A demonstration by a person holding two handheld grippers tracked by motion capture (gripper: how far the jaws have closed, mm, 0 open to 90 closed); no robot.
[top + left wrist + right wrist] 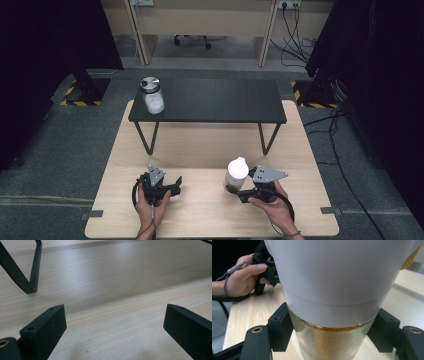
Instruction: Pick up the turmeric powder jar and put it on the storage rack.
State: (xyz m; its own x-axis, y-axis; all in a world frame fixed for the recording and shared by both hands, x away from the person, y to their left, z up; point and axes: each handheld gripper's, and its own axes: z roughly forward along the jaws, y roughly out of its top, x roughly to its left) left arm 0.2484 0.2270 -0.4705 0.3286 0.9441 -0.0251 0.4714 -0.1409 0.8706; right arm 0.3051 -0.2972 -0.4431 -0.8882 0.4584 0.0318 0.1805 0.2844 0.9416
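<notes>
A glass jar with a tall white lid [236,174] [329,290] stands on the wooden table [200,210], holding something yellow-brown. My right gripper [240,192] [332,332] is shut on the jar, one jaw pressed against each side of the glass just under the lid. My left gripper [176,184] [115,322] rests low over the table at the front left, open, with bare wood between its jaws. A second glass jar with a silver lid [152,95] stands on the left end of the small black table [215,100], with something white inside.
The black table's thin metal legs [147,137] [30,277] stand on the wood in front of my left gripper. In the right gripper view the other hand [242,277] holds its gripper at the upper left. Cables [330,145] lie on the floor at right.
</notes>
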